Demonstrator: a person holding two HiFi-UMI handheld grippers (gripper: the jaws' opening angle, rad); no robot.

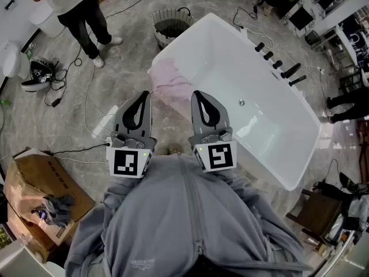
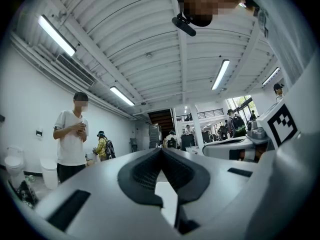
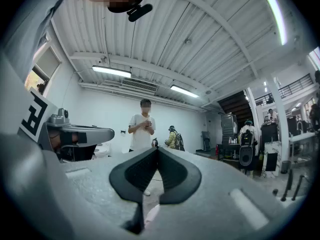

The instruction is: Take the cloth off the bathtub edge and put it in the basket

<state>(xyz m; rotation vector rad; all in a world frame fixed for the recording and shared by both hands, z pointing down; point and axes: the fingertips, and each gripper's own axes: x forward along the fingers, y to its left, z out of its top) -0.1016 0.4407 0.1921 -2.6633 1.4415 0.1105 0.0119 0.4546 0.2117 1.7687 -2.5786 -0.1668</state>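
A pale pink cloth (image 1: 170, 85) hangs over the near left corner of the white bathtub (image 1: 271, 126). A round wicker basket (image 1: 172, 26) stands on the floor beyond that corner. My left gripper (image 1: 145, 94) and right gripper (image 1: 198, 93) are side by side close to my chest, short of the cloth and touching nothing. Both are shut with nothing between the jaws. In the gripper views, the left gripper (image 2: 161, 149) and the right gripper (image 3: 157, 148) point level across the room, and their dark pads meet at the tips.
A person (image 1: 78, 7) stands on the floor at the far left, also seen as a person (image 3: 143, 129) in the right gripper view. An open cardboard box (image 1: 34, 192) sits at my left. Cables (image 1: 86, 97) trail over the floor. Black taps (image 1: 277, 62) line the tub's far rim.
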